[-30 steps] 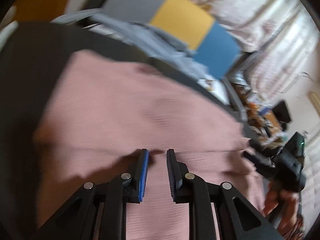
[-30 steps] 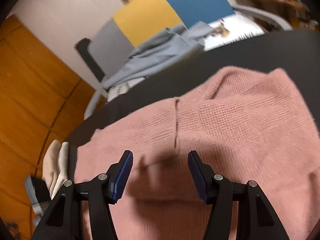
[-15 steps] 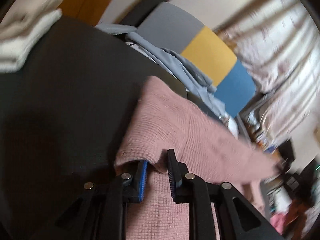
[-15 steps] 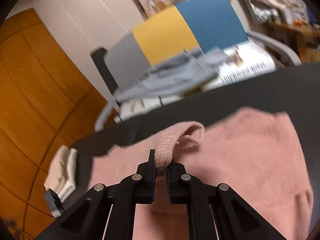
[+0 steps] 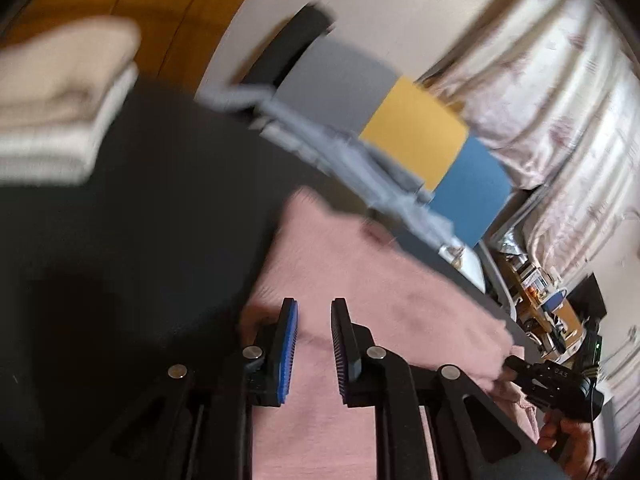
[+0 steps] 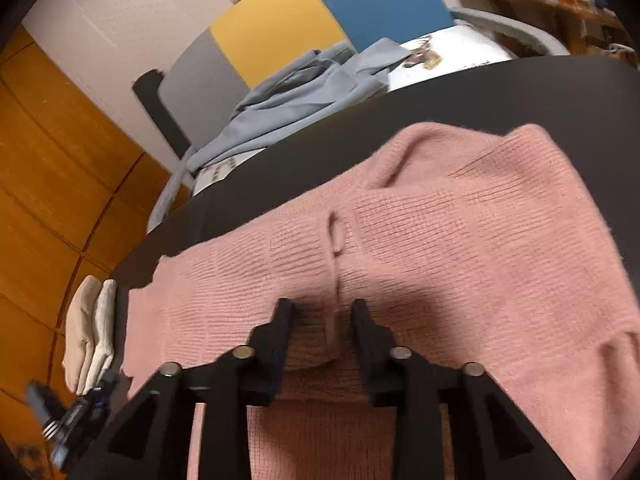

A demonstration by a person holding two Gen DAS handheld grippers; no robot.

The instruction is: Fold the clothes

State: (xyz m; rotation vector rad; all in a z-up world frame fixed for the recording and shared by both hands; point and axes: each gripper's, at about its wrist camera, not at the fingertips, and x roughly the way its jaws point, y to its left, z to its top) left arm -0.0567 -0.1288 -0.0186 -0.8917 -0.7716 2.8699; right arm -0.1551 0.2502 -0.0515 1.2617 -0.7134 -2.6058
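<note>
A dark desk (image 6: pixel 520 92) carries a pink knitted sweater (image 6: pixel 460 240), with folded cream towels (image 5: pixel 60 100) at its far left. The right claw (image 6: pixel 322 312) has just been opening, its jaws parted around a released fold. The left claw (image 5: pixel 314 320) stands slightly parted over the sweater's edge, gripping nothing. One fold looks laid; more remain.

A dark table (image 6: pixel 500 96) carries a spread pink knit sweater (image 6: pixel 460 248) and folded cream towels (image 6: pixel 90 332) near its edge
</note>
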